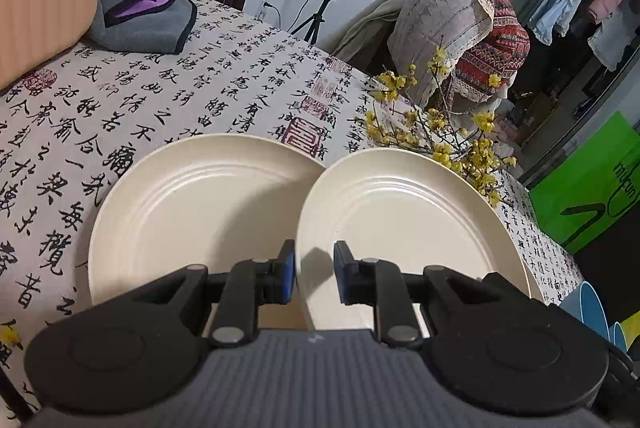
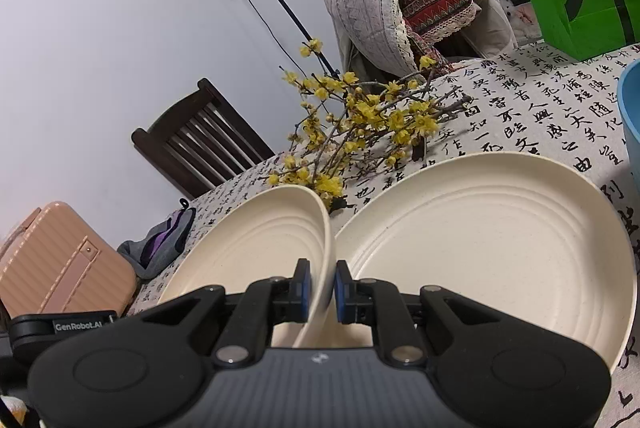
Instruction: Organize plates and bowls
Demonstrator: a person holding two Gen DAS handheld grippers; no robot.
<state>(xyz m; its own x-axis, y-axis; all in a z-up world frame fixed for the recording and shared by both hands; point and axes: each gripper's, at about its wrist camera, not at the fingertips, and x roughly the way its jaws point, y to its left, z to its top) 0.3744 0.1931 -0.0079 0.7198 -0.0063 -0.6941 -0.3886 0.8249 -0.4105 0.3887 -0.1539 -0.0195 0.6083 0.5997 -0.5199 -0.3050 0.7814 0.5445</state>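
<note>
You are gripping the tilted plate (image 2: 256, 248) with the right gripper (image 2: 322, 288): its jaws are pinching the raised cream rim from both sides, and that edge is standing up off the tablecloth (image 2: 540, 99). Just beside it, the flat plate (image 2: 500, 248) is lying on the cloth. The left gripper (image 1: 314, 268) is straddling the near rim of the right-hand plate (image 1: 400, 220). One pad is sitting against the rim, but a strip of plate is showing before the other pad, so I am reading those jaws as slightly apart and not clamping. That plate is overlapping the left-hand plate (image 1: 192, 211), and I cannot tell how the plates in one view match those in the other. You are probably dealing with light, stiff, matte ware, more like moulded fibre or plastic than china. It should not flex, but a rim pinch is leaving the whole disc hanging from one edge, so it is likely to swing or pivot between the pads. Be taking hold deep on the rim where the wall is curling up, with the pads square across it, and be moving slowly. The smooth glaze-like face is looking slippery, so stacking is going to need a gentle lowering, not a drop. The flowering twigs (image 2: 360, 115) are lying just behind the plates and a blue bowl (image 2: 630, 107) is standing at the right edge, so be keeping the free edge from sweeping into either.
</note>
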